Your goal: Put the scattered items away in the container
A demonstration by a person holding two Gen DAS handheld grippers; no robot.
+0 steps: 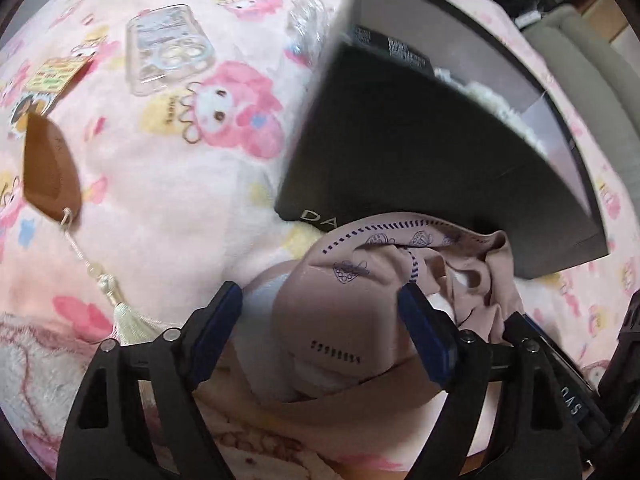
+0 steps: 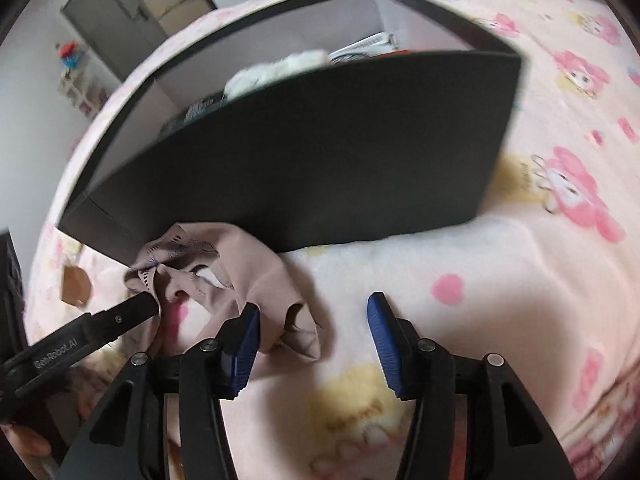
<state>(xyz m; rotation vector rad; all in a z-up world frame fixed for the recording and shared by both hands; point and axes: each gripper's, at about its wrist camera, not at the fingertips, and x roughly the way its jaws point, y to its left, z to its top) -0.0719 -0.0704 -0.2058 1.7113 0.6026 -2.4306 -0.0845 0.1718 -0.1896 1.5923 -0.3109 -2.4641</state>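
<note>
A beige face mask with purple print lies on the pink blanket against the black box. My left gripper is open, its blue fingers on either side of the mask. In the right wrist view the mask lies at the box's near left corner, with the left gripper's black finger touching it. My right gripper is open and empty, just right of the mask. The box holds a white fluffy item and dark packets.
A clear phone case, a brown wooden comb with a cream tassel, a printed card tag and a crinkled clear wrapper lie on the cartoon-print blanket. A door and shelves stand beyond the bed.
</note>
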